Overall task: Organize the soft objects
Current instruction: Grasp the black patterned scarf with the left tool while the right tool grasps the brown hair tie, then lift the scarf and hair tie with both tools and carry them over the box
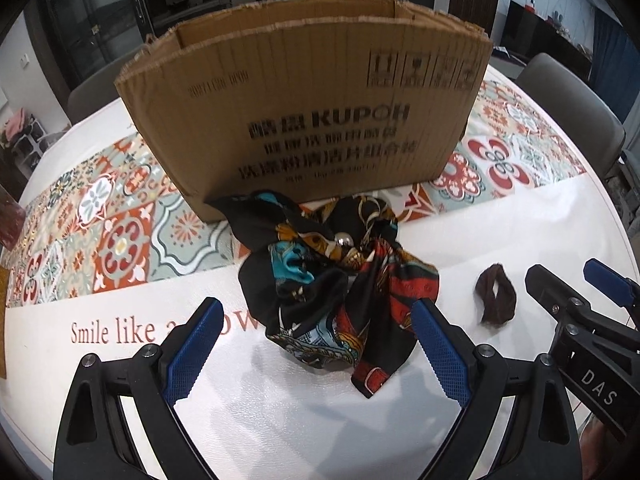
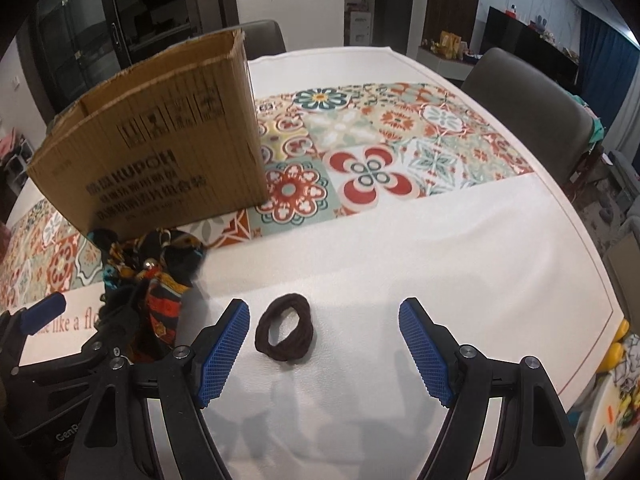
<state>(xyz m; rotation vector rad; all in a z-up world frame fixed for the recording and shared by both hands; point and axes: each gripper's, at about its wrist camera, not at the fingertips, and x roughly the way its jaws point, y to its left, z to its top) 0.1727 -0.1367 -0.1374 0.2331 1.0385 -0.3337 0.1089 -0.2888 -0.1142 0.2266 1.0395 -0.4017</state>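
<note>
Left tongs: the left gripper (image 1: 316, 344) is held wide apart above the white table (image 1: 280, 420), with its blue ribbed pads (image 1: 192, 348) set on either side of the near part of the scarf; nothing is clamped between them.
Right tongs: the right gripper (image 2: 324, 344) is likewise spread wide, low over the table (image 2: 400, 260), and nothing is gripped. In the left wrist view it (image 1: 568, 292) is seen at the right edge.
Scarf: a crumpled patterned scarf (image 1: 332, 280) in black, turquoise, red and gold is lain on the table just in front of the box, its far edge touching or nearly touching the box's lower front. A small silvery bead is seen near its middle. In the right wrist view the scarf (image 2: 160, 280) is found at the left, partly hidden behind the left gripper (image 2: 80, 336).
Hair tie: a dark brown hair tie (image 2: 285, 329) is laid flat on the white cloth between the right gripper's fingers, closer to the left one and apart from both. In the left wrist view it (image 1: 496, 300) is placed to the right of the scarf, apart from it.
Box: an open cardboard box (image 1: 304, 120) with printed lettering is stood upright on the tile-patterned runner (image 1: 112, 216), behind the scarf. In the right wrist view the box (image 2: 160, 152) is seen at upper left.
Chairs: grey chairs (image 2: 532, 116) are drawn up at the far side of the table.
</note>
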